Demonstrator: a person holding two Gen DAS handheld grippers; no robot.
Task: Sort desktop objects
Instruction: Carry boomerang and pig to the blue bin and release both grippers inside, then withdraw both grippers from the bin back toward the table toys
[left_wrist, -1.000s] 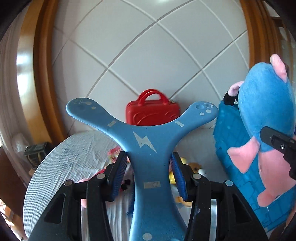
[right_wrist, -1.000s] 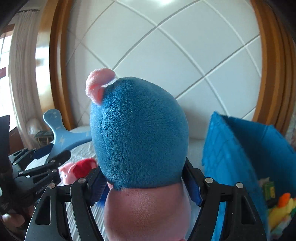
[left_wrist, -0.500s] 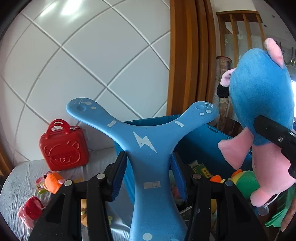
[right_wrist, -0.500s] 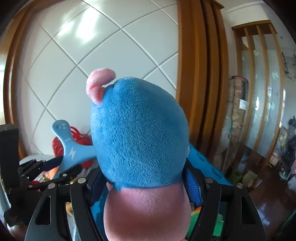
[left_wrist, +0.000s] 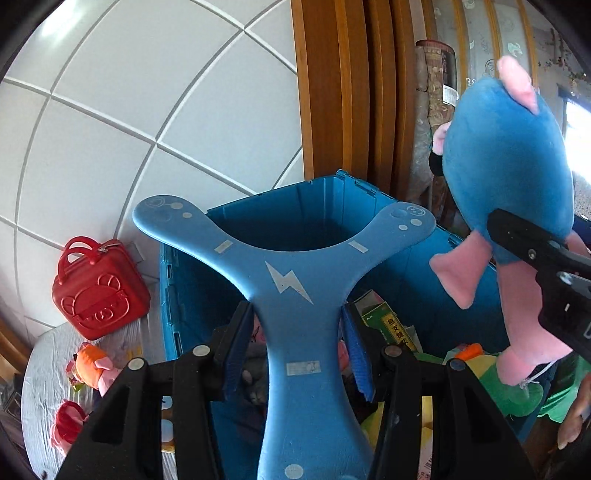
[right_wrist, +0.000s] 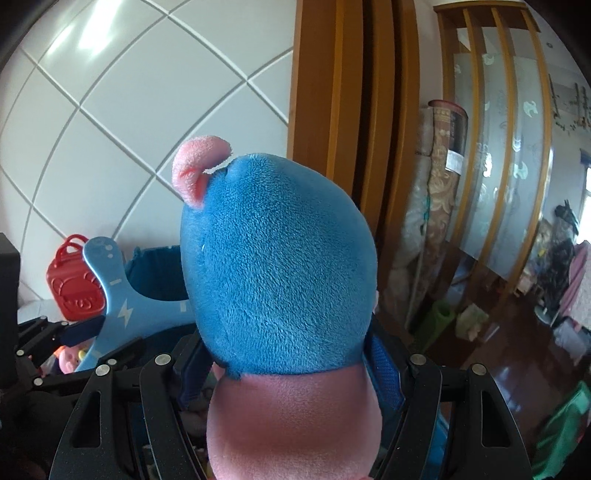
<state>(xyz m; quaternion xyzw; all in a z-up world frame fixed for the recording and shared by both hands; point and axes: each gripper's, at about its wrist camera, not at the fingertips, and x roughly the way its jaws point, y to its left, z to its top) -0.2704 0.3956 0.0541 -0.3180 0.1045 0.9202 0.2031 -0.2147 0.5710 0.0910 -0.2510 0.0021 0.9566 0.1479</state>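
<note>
Left gripper (left_wrist: 295, 347) held the blue boomerang (left_wrist: 291, 288) by its stem, fingers (left_wrist: 236, 347) pressed against both sides — the toy hung above the open blue bin (left_wrist: 295, 206). Right gripper (right_wrist: 288, 373) clamped the blue-and-pink plush toy (right_wrist: 280, 280), also over the bin. A red case (left_wrist: 98, 291) stood on the surface (left_wrist: 40, 384) beside the bin, small toys nearby.

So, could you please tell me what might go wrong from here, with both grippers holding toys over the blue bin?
1. The blue three-armed foam boomerang in the left gripper spans much of the blue plastic bin; released flat, an arm may catch the rim.
2. The blue-and-pink plush toy in the right gripper hangs close beside the boomerang; they could collide.
3. The bin looks fairly full, so toys may spill.
</note>
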